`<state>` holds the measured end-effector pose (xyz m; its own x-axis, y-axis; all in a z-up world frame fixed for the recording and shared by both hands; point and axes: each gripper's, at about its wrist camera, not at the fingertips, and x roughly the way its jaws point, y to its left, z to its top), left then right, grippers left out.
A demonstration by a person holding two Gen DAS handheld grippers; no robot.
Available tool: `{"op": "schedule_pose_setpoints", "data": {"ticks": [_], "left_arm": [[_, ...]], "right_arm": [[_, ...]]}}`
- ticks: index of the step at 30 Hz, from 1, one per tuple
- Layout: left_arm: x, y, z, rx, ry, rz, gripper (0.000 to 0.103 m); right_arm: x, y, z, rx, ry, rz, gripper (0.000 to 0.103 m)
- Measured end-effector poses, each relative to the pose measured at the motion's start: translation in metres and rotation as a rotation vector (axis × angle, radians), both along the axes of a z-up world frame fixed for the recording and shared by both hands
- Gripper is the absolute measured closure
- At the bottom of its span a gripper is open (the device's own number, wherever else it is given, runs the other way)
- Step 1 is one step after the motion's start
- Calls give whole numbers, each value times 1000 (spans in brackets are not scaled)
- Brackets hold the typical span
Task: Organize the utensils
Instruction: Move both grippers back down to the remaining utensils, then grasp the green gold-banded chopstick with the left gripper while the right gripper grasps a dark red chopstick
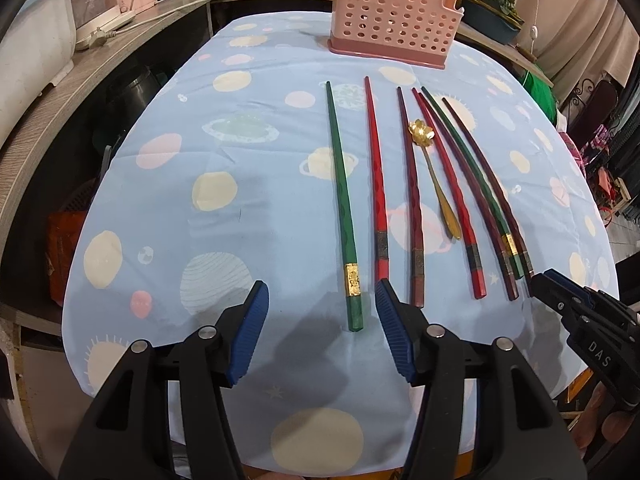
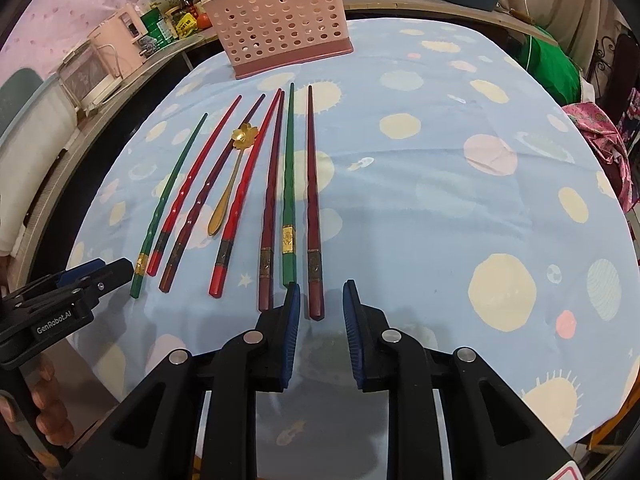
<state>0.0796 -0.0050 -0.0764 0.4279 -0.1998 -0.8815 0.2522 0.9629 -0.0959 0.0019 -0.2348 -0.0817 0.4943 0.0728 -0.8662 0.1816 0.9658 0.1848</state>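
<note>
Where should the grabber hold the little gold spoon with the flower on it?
Grip the small gold flower-bowl spoon on its slim handle, about midway, coming straight down from above. It lies flat on the planet-print blue tablecloth between a dark maroon chopstick and a red chopstick, so the fingers probably need to slip into those narrow gaps. The flower end looks harder to pinch.

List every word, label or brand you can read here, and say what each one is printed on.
"DAS": on the black body of the right gripper, seen from the left wrist.
"GenRobot.AI": on the black body of the left gripper, seen from the right wrist.
Labels on the bottles and packets on the counter: too small and blurred to read.
</note>
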Motion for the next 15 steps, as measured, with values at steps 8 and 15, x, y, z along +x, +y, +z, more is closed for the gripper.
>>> {"op": "schedule_pose_setpoints", "data": {"ticks": [8, 15], "left_arm": [[4, 1, -12, 15, 21, 13, 53], [4, -2, -12, 35, 5, 10, 53]], "right_arm": [[1, 0, -3, -4, 6, -1, 85], [1, 0, -4, -13, 2, 0, 88]]}}
